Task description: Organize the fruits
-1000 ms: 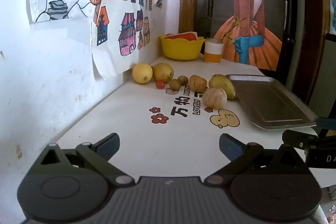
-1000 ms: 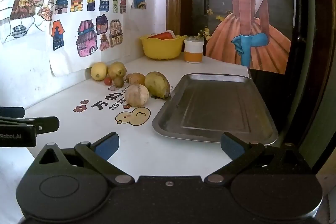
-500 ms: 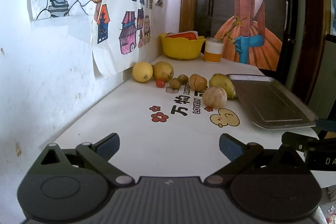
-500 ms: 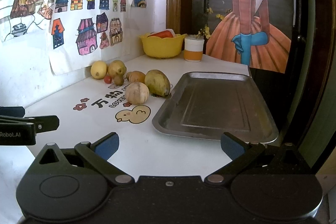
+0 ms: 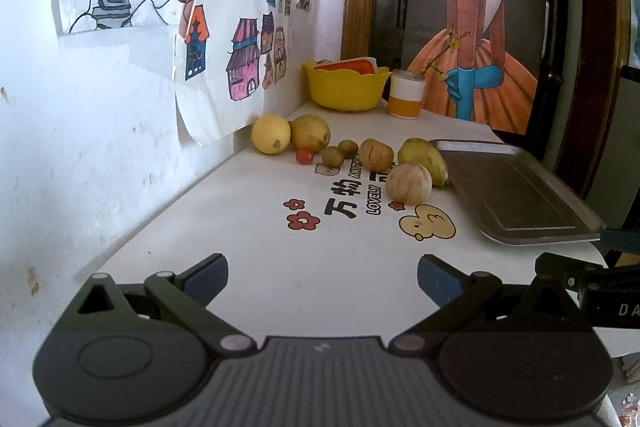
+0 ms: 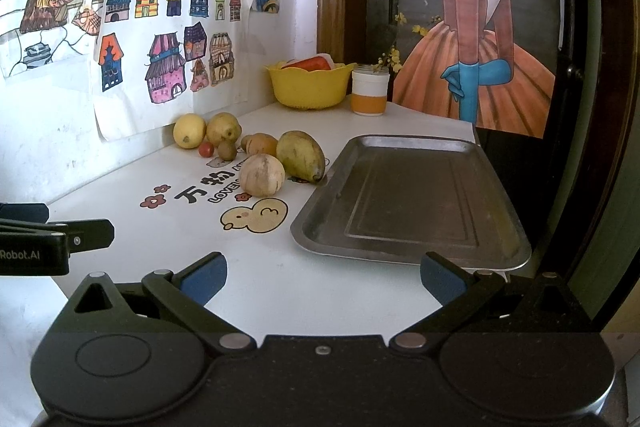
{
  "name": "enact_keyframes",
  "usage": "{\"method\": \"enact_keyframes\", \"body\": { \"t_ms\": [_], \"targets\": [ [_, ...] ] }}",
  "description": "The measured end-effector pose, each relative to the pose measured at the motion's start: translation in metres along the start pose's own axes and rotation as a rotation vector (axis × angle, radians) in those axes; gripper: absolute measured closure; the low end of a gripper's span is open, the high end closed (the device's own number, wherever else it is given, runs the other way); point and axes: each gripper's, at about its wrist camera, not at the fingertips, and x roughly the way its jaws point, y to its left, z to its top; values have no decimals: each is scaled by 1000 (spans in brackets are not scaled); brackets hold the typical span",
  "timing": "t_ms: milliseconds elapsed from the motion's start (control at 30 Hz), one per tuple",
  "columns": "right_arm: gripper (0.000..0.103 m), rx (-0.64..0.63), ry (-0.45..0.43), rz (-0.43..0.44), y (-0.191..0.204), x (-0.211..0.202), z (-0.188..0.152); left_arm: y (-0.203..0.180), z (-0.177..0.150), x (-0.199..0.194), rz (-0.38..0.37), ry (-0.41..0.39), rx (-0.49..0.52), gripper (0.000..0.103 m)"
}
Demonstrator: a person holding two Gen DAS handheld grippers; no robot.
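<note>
Several fruits lie in a cluster on the white table: a yellow lemon [image 5: 271, 134] [image 6: 189, 130], a yellow-green pear [image 5: 310, 132], a small red tomato [image 5: 304, 156], two kiwis [image 5: 333, 155], an orange-brown fruit [image 5: 375, 155], a pale round melon [image 5: 409, 183] [image 6: 262, 175] and a green-yellow mango [image 5: 423, 155] [image 6: 300, 155]. A metal tray [image 6: 412, 203] [image 5: 516, 195] lies bare to the right of them. My left gripper [image 5: 322, 281] is open over the near table, well short of the fruit. My right gripper [image 6: 323, 279] is open at the tray's near edge.
A yellow bowl [image 5: 345, 87] and a white-and-orange cup [image 5: 406, 95] stand at the back. A wall with paper drawings [image 5: 236, 27] runs along the left. The table's right edge drops off beside the tray. Each gripper shows at the edge of the other's view.
Both grippers have crept slightly forward toward the fruit and tray. Their jaws stay open and nothing on the table has moved.
</note>
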Motion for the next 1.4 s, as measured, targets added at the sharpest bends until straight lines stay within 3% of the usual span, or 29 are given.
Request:
{"method": "enact_keyframes", "body": {
  "t_ms": [700,1067,1233,1400],
  "targets": [
    [1,-23,-2,21,0,0,4,0,5,3,-4,18,3,0],
    [1,-189,-20,140,-7,14,50,1,53,28,-13,63,16,0],
    [1,-287,-10,184,-12,33,69,-1,75,45,-52,75,-19,0],
    [1,-302,6,210,-32,52,91,-10,85,68,-80,62,4,0]
  ]
}}
